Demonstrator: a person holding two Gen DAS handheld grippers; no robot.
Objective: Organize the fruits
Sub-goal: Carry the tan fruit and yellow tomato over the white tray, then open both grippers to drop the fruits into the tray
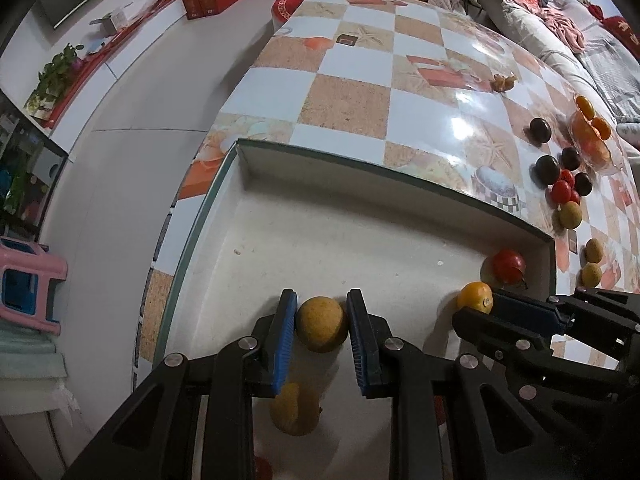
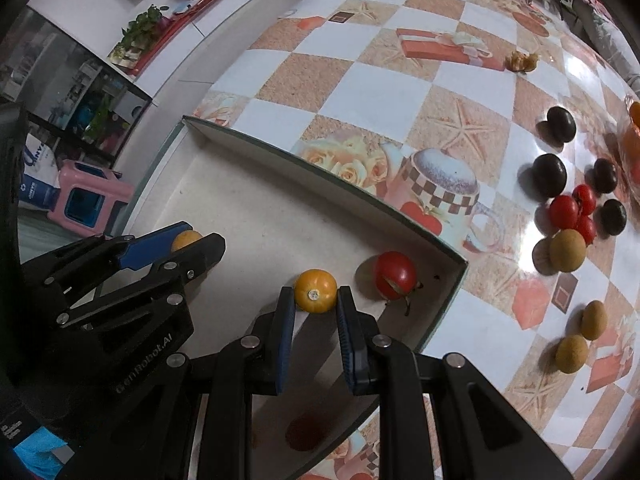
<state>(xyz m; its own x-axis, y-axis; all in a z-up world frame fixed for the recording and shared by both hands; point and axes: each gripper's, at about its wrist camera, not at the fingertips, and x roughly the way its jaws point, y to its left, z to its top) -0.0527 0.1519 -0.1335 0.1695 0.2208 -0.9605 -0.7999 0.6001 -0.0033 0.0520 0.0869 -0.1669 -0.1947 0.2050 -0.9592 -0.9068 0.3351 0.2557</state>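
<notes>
My left gripper (image 1: 322,306) is shut on a tan round fruit (image 1: 321,323) above the white box tray (image 1: 320,216); it also shows in the right wrist view (image 2: 196,236). My right gripper (image 2: 316,300) is shut on a small orange fruit (image 2: 315,290) over the tray's right part; the same fruit shows in the left wrist view (image 1: 475,297). A red tomato (image 2: 395,275) lies in the tray's right corner. Another tan fruit (image 1: 294,412) lies in the tray under my left gripper.
On the checkered tablecloth (image 2: 360,80) right of the tray lie dark round fruits (image 2: 549,175), small red tomatoes (image 2: 564,211) and tan fruits (image 2: 567,250). A clear container of orange fruits (image 1: 592,136) stands far right. A pink stool (image 1: 24,292) stands on the floor at left.
</notes>
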